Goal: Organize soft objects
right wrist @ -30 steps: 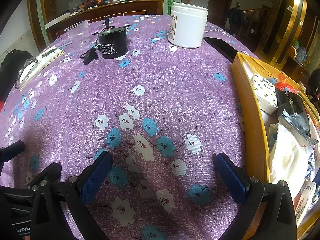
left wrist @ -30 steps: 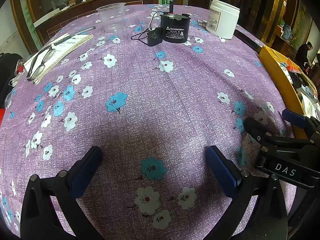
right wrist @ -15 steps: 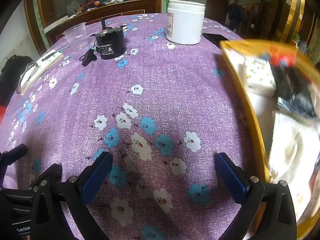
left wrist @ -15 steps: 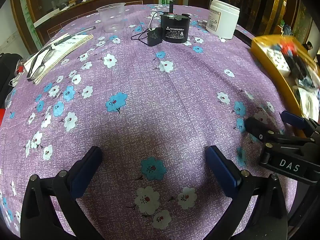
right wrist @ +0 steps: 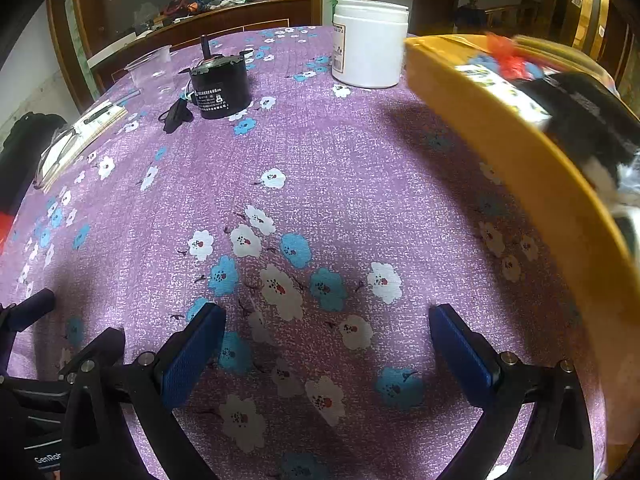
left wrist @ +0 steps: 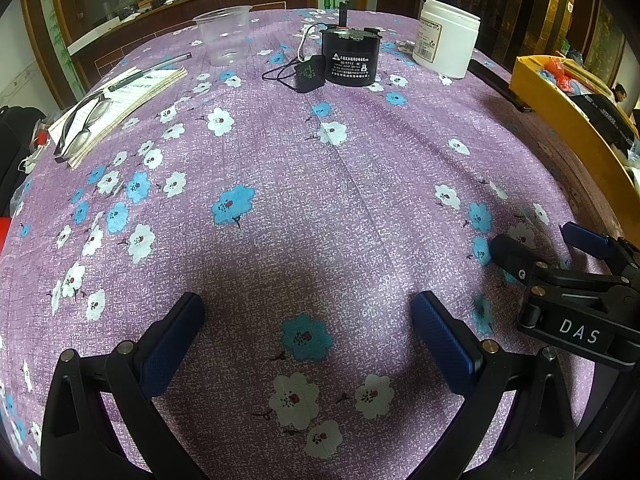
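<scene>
Both grippers hung low over the counter [left wrist: 340,168], which was covered with a purple flowered cloth, and both pointed forward across it. The left gripper [left wrist: 306,334] had its blue-padded fingers spread wide with only bare cloth between them. The right gripper [right wrist: 326,340] was likewise spread wide and held nothing. In the left wrist view the right gripper [left wrist: 560,256] showed at the right edge, just beside the left one and at about the same height.

The yellow tray [right wrist: 532,168] stood to the right of the right gripper, its near wall close to that gripper's right finger but not touching it. The tray looked blurred in the right wrist view. Inside it lay the soft things: a black pack [right wrist: 588,120], a white patterned packet [right wrist: 500,88] and a red and blue bundle [right wrist: 504,56] toward the far end. From the left wrist view the tray [left wrist: 560,120] sat well apart from the left gripper, at the counter's right edge.

Farther back on the counter stood a white jar [left wrist: 446,40], a black motor [left wrist: 350,60] with a small black adapter [left wrist: 308,76] beside it, and a clear plastic cup [left wrist: 224,34]. At the left lay a notepad [left wrist: 124,100] with a pair of glasses [left wrist: 80,120] on it.
</scene>
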The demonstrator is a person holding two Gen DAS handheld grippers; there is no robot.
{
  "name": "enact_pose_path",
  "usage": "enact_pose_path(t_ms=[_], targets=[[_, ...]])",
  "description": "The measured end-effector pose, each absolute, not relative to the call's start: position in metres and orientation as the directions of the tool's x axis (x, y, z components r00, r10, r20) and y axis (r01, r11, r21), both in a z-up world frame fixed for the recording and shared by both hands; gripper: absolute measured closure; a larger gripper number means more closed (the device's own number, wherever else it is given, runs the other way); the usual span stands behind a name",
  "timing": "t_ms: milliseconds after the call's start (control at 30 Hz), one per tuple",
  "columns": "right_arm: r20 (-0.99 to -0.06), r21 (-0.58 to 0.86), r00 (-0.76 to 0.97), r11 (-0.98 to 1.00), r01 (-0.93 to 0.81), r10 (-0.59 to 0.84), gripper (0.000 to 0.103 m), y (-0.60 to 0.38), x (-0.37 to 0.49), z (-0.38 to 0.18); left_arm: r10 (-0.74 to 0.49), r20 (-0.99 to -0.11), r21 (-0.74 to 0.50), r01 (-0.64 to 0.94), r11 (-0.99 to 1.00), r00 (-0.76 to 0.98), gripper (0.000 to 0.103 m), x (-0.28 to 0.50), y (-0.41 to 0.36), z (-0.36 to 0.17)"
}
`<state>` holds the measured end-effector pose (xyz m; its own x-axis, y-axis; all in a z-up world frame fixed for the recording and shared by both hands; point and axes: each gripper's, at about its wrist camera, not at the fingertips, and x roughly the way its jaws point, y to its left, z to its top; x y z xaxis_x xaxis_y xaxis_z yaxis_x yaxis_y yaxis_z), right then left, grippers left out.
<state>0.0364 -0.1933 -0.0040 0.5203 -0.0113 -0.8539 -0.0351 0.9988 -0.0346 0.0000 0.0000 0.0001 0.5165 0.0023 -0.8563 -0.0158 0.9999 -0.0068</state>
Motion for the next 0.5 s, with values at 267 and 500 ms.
enact_pose_path(t_ms=[267, 500], targets=[[-0.854, -0.034, 0.52, 0.999, -0.035, -0.011, 0.0, -0.1935, 0.0363, -0.0043, 0.004, -0.855, -0.007, -0.02, 1.0, 0.518, 0.0, 0.0005, -0.0006, 0.0], [-0.854, -0.034, 0.521, 0.999, -0.035, -0.011, 0.0, -0.1938, 0.0362, -0.0046, 0.004, -0.856, -0.007, -0.019, 1.0, 0.518, 0.0, 0.0004, -0.0007, 0.0001]])
